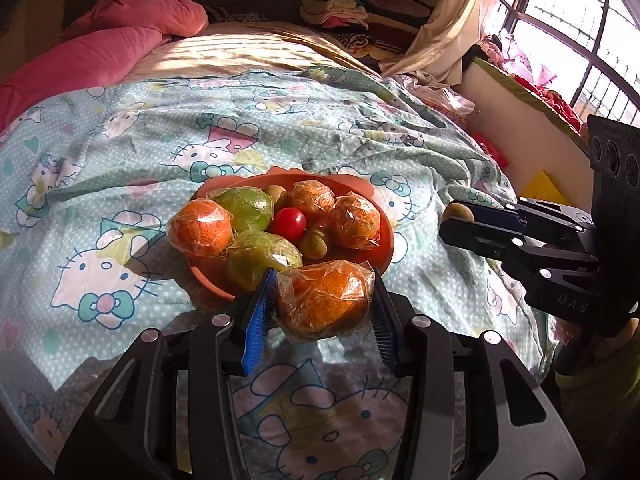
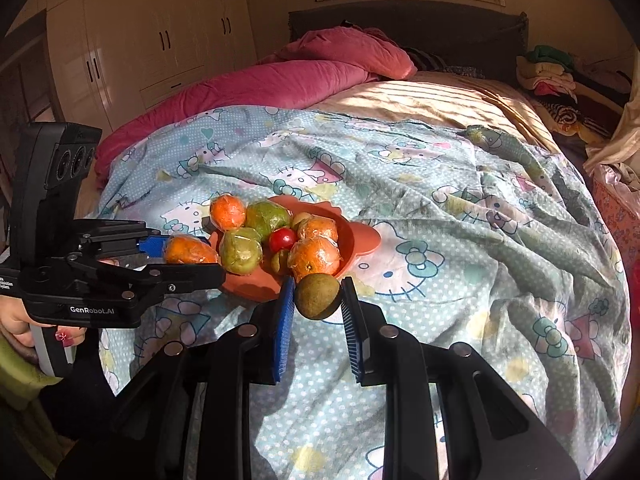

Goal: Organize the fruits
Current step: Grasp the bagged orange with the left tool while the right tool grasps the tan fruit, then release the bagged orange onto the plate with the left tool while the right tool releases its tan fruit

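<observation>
An orange plate on the bed holds several wrapped oranges, two wrapped green fruits, a red tomato and small green-brown fruits. My left gripper is shut on a wrapped orange just in front of the plate; it also shows in the right wrist view. My right gripper is shut on a round brown-green fruit at the plate's near edge; in the left wrist view the fruit sits at that gripper's tip, right of the plate.
The plate lies on a wrinkled Hello Kitty quilt. A pink duvet lies at the head of the bed. Clothes piles, a curtain and a window are on the right; wardrobes on the left.
</observation>
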Available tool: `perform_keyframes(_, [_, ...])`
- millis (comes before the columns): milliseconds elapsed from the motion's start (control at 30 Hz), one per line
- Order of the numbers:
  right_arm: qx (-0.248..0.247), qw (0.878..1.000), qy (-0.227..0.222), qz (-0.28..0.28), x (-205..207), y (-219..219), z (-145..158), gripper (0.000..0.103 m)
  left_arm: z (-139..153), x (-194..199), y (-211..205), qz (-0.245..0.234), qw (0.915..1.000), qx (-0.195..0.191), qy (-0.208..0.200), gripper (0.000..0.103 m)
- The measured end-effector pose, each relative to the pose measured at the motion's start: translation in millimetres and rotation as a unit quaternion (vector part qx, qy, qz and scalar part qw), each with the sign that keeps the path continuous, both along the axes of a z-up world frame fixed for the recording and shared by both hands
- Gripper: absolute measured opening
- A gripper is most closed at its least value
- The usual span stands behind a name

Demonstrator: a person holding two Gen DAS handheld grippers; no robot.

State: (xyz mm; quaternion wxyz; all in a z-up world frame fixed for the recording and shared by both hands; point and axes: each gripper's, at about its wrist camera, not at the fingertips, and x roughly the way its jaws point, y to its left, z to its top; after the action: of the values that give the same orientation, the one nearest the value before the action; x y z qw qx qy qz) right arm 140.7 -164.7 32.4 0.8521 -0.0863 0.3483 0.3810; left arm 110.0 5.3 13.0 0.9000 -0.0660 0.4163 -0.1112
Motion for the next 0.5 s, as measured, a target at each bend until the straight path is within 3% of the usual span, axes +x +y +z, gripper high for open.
perform_keyframes(500, [0.006,1.000,0.010,0.015,20.4,9.2,5.6,0.022,-6.6,16.4,-12.9,-0.013,0.9998,0.009,0.011,0.036])
